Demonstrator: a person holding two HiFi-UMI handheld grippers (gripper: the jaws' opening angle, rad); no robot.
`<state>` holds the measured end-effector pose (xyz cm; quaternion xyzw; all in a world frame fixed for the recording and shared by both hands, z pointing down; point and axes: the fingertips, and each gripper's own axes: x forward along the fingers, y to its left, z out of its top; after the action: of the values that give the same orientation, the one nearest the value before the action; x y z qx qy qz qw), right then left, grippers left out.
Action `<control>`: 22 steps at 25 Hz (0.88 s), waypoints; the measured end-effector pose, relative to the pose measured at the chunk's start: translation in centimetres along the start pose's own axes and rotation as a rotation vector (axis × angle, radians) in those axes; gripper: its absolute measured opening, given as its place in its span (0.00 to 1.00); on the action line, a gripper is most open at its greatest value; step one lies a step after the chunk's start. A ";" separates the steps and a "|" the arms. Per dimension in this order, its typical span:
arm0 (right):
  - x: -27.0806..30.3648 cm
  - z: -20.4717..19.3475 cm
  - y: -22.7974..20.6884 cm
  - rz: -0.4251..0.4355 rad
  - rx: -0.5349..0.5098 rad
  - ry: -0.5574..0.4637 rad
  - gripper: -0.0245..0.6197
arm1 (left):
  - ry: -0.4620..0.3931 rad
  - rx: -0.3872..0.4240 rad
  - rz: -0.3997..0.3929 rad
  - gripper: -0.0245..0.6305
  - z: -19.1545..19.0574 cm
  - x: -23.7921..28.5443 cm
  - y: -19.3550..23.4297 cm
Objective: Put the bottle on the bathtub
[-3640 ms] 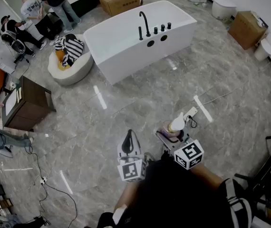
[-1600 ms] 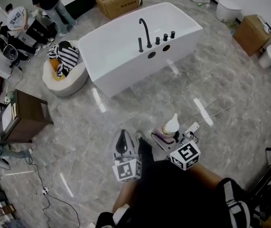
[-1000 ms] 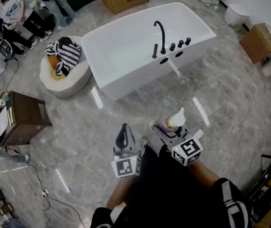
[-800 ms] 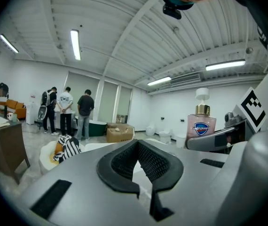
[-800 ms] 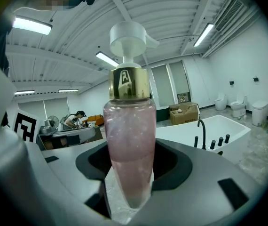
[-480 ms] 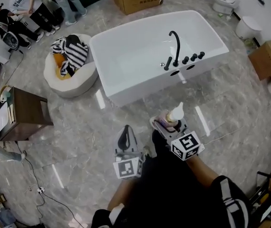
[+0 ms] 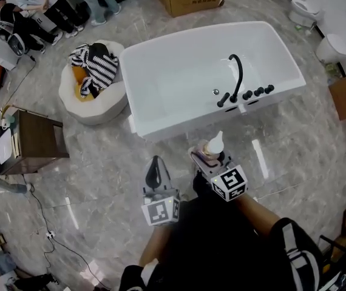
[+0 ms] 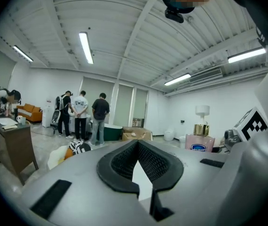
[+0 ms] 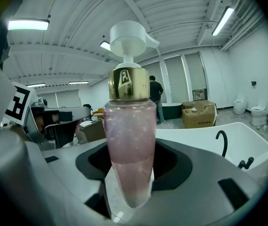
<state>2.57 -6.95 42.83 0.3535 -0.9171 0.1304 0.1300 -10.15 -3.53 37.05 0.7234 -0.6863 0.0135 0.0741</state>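
**Bottle held upright, short of the bathtub**

Head view: the bottle (image 7: pixel 213 145) is held upright in the right gripper (image 7: pixel 207 160), above the floor (image 7: pixel 100 180) and near the long side wall of the bathtub (image 7: pixel 172 126). The tub lies straight ahead of this gripper. The ledge bearing the black faucet (image 7: pixel 238 80) lies ahead and to the right. The left gripper (image 7: pixel 155 173) is held just beside the right one, on the side away from the faucet ledge, so the right hand is judged the nearer.

Left gripper view: the fingers (image 8: pixel 117 164) are seen drawn together with nothing between them. The bottle appears at the right.

Right gripper view: the fingers (image 9: pixel 176 166) are closed on the lower body of the bottle, whose long axis stands vertical. The bathtub and faucet are seen beyond, to the right, not yet reached. A forward and rightward carry is judged to be required.
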 end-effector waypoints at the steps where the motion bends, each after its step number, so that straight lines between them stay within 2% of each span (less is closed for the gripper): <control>1: 0.8 0.1 -0.9 0.006 -0.005 0.008 0.38 | 0.004 0.004 0.010 0.06 0.1 1.0 -0.1; 6: 4.6 0.5 -4.8 0.047 -0.021 0.030 0.38 | 0.010 0.021 0.062 0.06 0.3 4.9 -0.6; 9: 6.6 0.0 -5.9 0.055 -0.027 0.042 0.38 | 0.017 0.005 0.086 0.06 -0.1 5.8 -0.5; 16: 12.7 -1.9 -7.4 0.069 -0.066 0.074 0.38 | 0.030 0.001 0.089 0.06 -1.5 9.2 2.7; 22: 17.5 -4.0 -8.7 0.064 -0.074 0.124 0.38 | 0.025 0.009 0.079 0.06 -0.8 12.1 5.0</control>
<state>-3.45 -22.57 53.56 0.3101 -0.9224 0.1220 0.1955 -14.37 -15.65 39.73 0.6958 -0.7133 0.0287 0.0788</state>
